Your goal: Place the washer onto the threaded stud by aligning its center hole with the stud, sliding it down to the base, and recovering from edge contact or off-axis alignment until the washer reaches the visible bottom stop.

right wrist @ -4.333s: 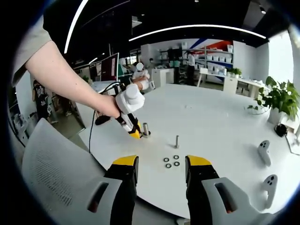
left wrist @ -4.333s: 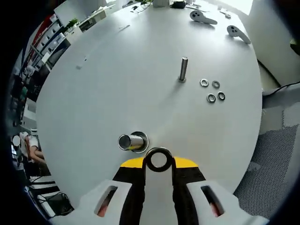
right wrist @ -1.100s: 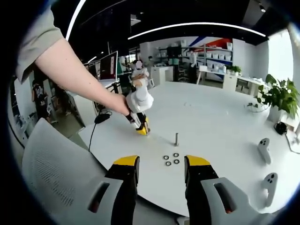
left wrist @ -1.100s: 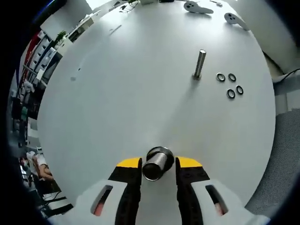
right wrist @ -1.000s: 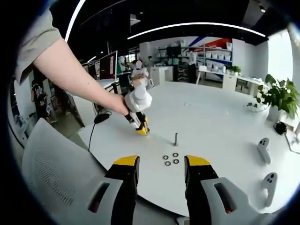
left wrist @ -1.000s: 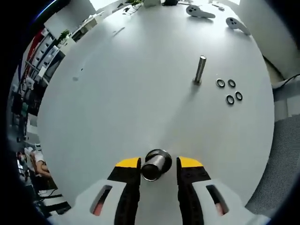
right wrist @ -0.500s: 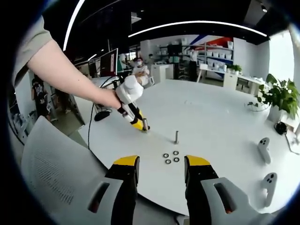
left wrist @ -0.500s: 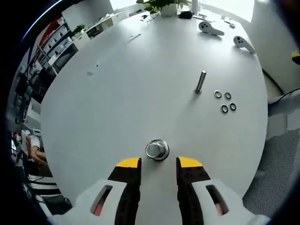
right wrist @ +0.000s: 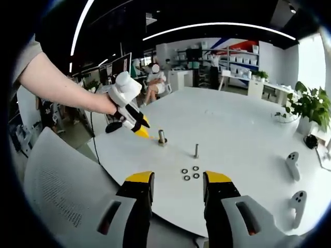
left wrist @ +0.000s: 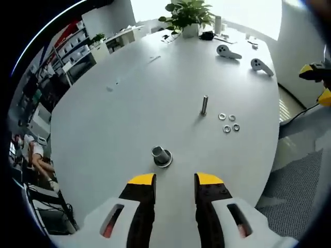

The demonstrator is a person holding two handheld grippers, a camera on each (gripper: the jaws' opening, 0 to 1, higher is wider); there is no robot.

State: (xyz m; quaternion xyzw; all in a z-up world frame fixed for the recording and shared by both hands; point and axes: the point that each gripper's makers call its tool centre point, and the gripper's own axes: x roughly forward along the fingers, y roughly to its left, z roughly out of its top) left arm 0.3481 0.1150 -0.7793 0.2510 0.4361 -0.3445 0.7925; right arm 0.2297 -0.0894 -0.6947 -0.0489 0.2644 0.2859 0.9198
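A thick threaded stud (left wrist: 159,153) stands upright on the white round table (left wrist: 119,119), just ahead of my left gripper (left wrist: 175,181). A flat metal ring (left wrist: 165,161) lies around its foot. My left gripper is open, with nothing between its yellow-tipped fingers. In the right gripper view the same stud (right wrist: 162,137) stands just right of the left gripper (right wrist: 138,125), which a hand holds off the table. My right gripper (right wrist: 178,181) hangs open near the table's front edge, far from the stud, and its yellow tips (left wrist: 316,82) show at the right edge.
A thinner pin (left wrist: 205,104) stands further in, with several loose washers (left wrist: 228,123) beside it. Two white controllers (left wrist: 227,50) and a potted plant (left wrist: 187,11) sit at the far edge. A mesh chair (right wrist: 62,199) stands at the table's near side.
My left gripper held a washer beside the stud, then closed in around the stud, and has now drawn back and up with nothing in it. The right gripper has stayed put.
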